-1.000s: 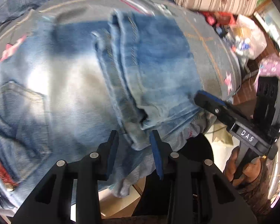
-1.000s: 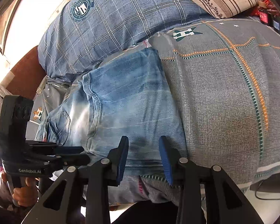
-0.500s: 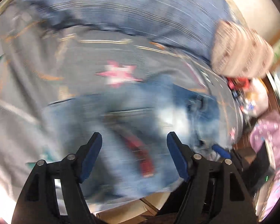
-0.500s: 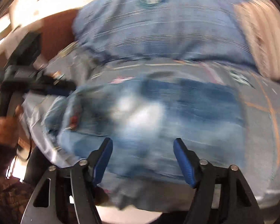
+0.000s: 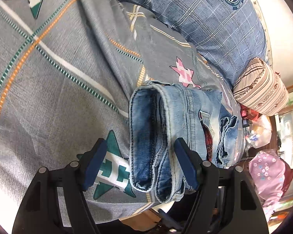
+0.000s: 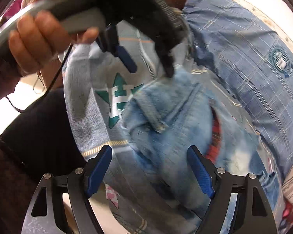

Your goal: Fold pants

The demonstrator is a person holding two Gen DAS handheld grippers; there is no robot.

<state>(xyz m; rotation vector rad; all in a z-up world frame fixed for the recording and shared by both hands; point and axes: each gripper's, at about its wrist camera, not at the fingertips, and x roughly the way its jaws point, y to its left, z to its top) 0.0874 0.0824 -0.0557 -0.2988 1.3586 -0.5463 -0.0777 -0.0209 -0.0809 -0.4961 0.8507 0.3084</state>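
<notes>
On grey bedspread (image 5: 48, 78), folded jeans (image 5: 166, 128), left gripper (image 5: 138, 161) released, right gripper (image 6: 150, 169) opening (nothing pinched).

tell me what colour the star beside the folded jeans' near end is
Teal green and white star; clearest in the left wrist view.

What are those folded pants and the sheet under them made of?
Pants: apparently denim, faded blue, matte, with thick stitched seams and hems. Sheet: looks like a soft woven fabric, perhaps cotton, grey with printed stars and stripes; its creases suggest thin cloth.

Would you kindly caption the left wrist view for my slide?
Open left tool hovering over folded light-blue denim jeans on a grey star-patterned bedsheet.
</notes>
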